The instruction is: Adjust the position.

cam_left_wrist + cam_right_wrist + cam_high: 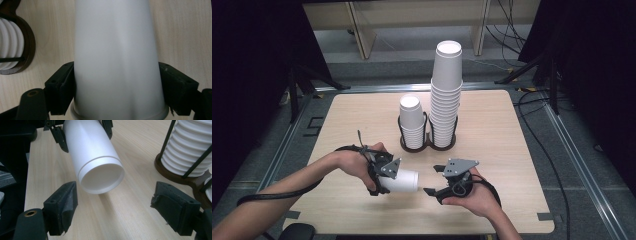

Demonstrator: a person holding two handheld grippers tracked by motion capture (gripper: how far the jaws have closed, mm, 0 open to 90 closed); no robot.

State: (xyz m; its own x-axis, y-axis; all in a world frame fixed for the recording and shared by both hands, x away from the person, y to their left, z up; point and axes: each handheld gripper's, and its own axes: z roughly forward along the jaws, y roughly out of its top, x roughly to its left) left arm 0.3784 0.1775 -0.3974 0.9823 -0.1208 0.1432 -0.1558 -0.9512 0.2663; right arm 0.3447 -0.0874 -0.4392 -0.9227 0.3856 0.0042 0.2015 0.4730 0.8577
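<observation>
1. One white paper cup (pixel 401 180) — we list it lying on its side in the left gripper (pixel 384 176), nearer to us than the wire rack (pixel 427 142) and just left of the right gripper (pixel 437 181). In the left gripper view the pads press both flanks of the cup (pixel 116 62) close to its rolled rim.
2. Handling, our judgement: very light, thin-walled, easily dented; smooth sides may slip. We would hold it low on the wall by the rim or the stiffer base ring, with mild pressure.
3. Right gripper (pixel 113 210) — jaws spread, nothing between them; the cup's recessed bottom (pixel 102 176) faces it, a little apart.
4. Rack, past both grippers: a short stack of cups (pixel 412 122) on its left, a tall stack (pixel 446 97) on its right, both nested mouth down.
5. Hard to make out: the cup's mouth faces away from us, so we cannot tell whether one cup is held or several nested. The left hand (pixel 357 162) hides part of that gripper. Stack counts stay uncertain.
</observation>
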